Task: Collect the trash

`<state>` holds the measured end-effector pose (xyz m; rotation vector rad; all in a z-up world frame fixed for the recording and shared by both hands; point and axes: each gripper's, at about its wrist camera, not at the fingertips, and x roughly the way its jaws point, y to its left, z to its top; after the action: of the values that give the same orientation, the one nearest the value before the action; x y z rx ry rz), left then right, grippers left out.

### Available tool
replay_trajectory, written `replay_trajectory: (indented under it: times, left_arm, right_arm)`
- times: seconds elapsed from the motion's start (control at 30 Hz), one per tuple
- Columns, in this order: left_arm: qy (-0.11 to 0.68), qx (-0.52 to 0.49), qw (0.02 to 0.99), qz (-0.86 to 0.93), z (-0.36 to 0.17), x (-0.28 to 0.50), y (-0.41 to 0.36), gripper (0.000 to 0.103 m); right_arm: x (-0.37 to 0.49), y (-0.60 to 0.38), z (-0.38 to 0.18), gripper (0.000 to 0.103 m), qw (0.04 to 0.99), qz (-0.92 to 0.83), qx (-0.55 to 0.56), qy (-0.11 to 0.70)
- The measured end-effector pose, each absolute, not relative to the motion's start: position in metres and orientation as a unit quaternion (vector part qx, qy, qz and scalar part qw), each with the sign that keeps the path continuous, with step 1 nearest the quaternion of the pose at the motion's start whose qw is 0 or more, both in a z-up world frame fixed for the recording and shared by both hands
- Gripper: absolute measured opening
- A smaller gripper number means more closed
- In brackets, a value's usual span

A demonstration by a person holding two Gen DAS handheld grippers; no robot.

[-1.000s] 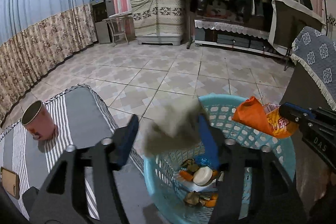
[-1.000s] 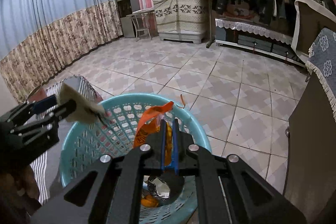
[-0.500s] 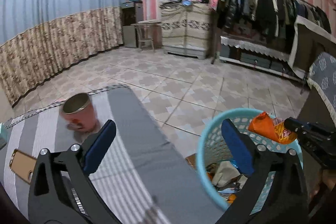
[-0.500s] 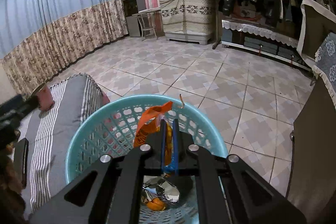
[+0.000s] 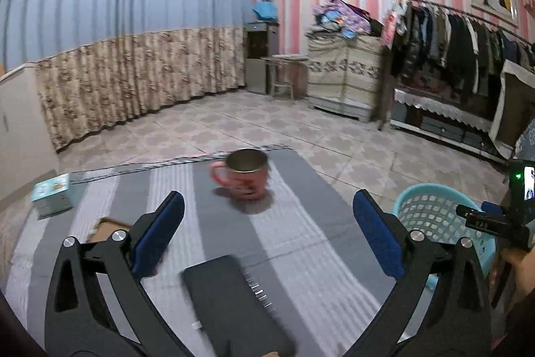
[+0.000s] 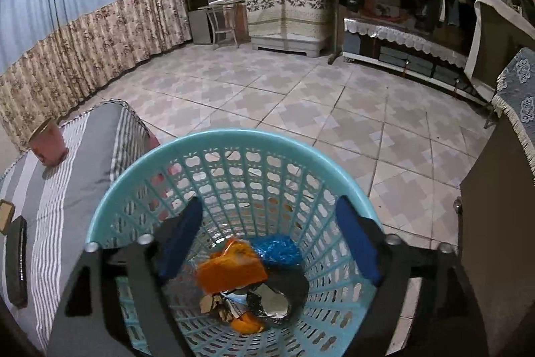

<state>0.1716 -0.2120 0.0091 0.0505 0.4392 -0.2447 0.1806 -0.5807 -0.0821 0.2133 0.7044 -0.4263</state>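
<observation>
The right gripper (image 6: 267,243) hangs over the turquoise basket (image 6: 110,206) with its fingers (image 6: 180,236) spread wide and nothing between them — the orange wrapper (image 6: 230,270) lies loose in the basket bottom, directly below the gap, next to a blue crinkled bag (image 6: 277,251), a piece of foil (image 6: 271,301) and other scraps. The left gripper (image 5: 267,233) is also wide apart and empty, pointed over the grey striped surface (image 5: 301,233).

By the look of it, most of the collecting is done: the trash sits in the basket and neither gripper carries anything. What remains on the surface does not read as obvious litter — a pink mug (image 5: 245,178) beyond the left fingertips, a dark flat case (image 5: 230,300) between and below the left fingers, a small teal box (image 5: 51,194) far off to their left, and a brown flat item (image 5: 107,228) partly hidden behind the left finger. Whether any of these counts as trash cannot be told.

Only the right wrist view looks down into the basket and shows its contents. The left wrist view shows just the basket's outer rim to the right of its fingers, but it alone shows the teal box and the full spread of the surface.
</observation>
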Motion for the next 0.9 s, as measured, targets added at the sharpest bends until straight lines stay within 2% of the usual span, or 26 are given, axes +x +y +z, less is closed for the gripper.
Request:
replay_trajectory:
  times: [0.07,0.17,0.43,0.63,0.9]
  left_arm:
    - [0.215,0.026,0.97,-0.11,0.014,0.159,-0.193,0.098]
    - [0.21,0.03,0.973,-0.088,0.02,0.14,-0.167,0.098]
    - [0.215,0.026,0.973,-0.08,0.018,0.093,-0.117,0.098]
    - [0.23,0.004,0.971,-0.057,0.009,0.069,-0.093,0.098]
    - [0.205,0.006,0.978,-0.043,0.008,0.032,-0.078,0.098]
  right_arm:
    - [0.175,-0.575,-0.076,0.095,0.915,-0.209,0.104,0.329]
    - [0.164,-0.56,-0.068,0.098,0.92,-0.205,0.106,0.317]
    - [0.13,-0.469,-0.026,0.098,0.95,-0.139,0.066,0.27]
    - [0.091,-0.394,-0.015,0.098,0.962,-0.085,0.069,0.251]
    - [0.05,-0.334,-0.006,0.098,0.967,-0.077,0.055,0.235]
